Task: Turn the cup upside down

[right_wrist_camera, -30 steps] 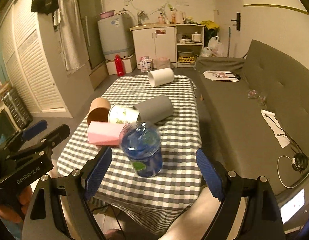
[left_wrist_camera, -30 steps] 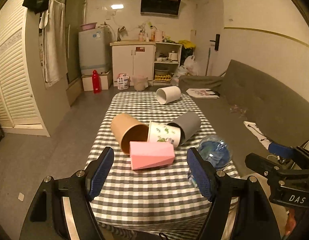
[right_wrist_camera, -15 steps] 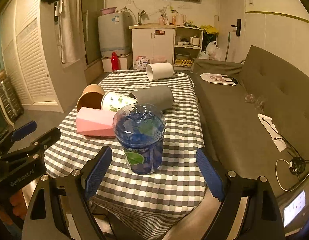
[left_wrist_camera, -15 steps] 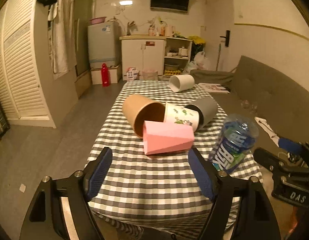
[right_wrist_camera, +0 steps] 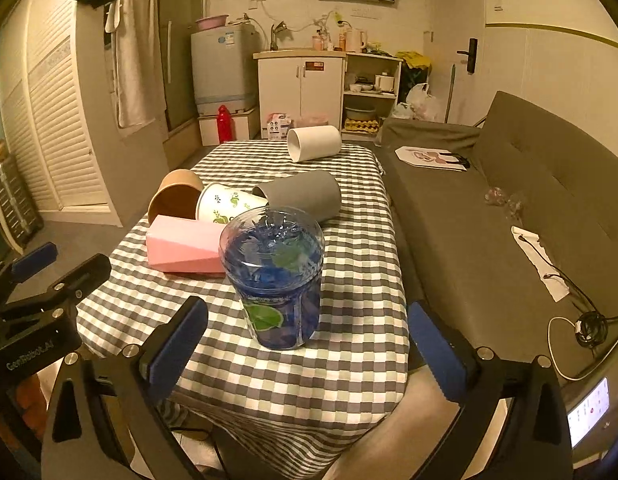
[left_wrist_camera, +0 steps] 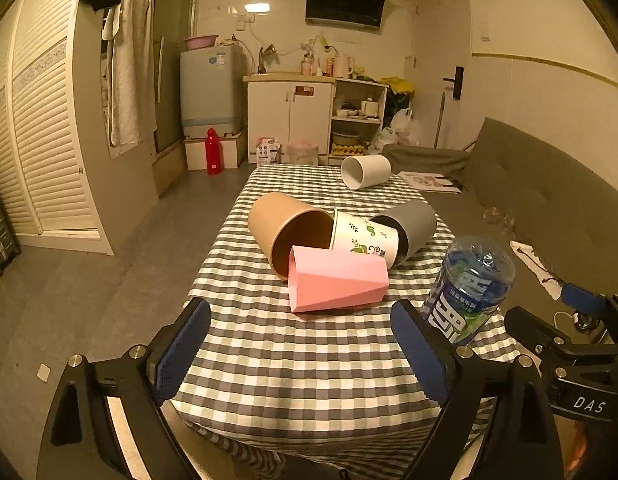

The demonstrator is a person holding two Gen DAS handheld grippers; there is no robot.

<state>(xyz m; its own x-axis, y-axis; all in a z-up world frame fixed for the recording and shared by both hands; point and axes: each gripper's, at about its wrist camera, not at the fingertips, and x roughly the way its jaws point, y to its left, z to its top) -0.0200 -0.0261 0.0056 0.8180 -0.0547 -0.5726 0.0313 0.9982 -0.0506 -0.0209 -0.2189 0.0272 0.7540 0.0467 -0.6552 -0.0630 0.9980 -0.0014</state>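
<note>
Both tongs, left (left_wrist_camera: 300,343) and right (right_wrist_camera: 307,342), hang apart and empty off the desk's (right_wrist_camera: 361,236) near edge. The blue cup (right_wrist_camera: 275,276) stands just in front of the pink cup (right_wrist_camera: 185,245); a clumsy turn could knock it into the pile or off the edge.

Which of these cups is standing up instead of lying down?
Only the clear blue cup stands, near the table's front edge; the other five cups all lie on their sides.

Small home flat, sofa (right_wrist_camera: 549,184), washing machine (left_wrist_camera: 211,88), kitchen cabinet (left_wrist_camera: 289,116)
</note>
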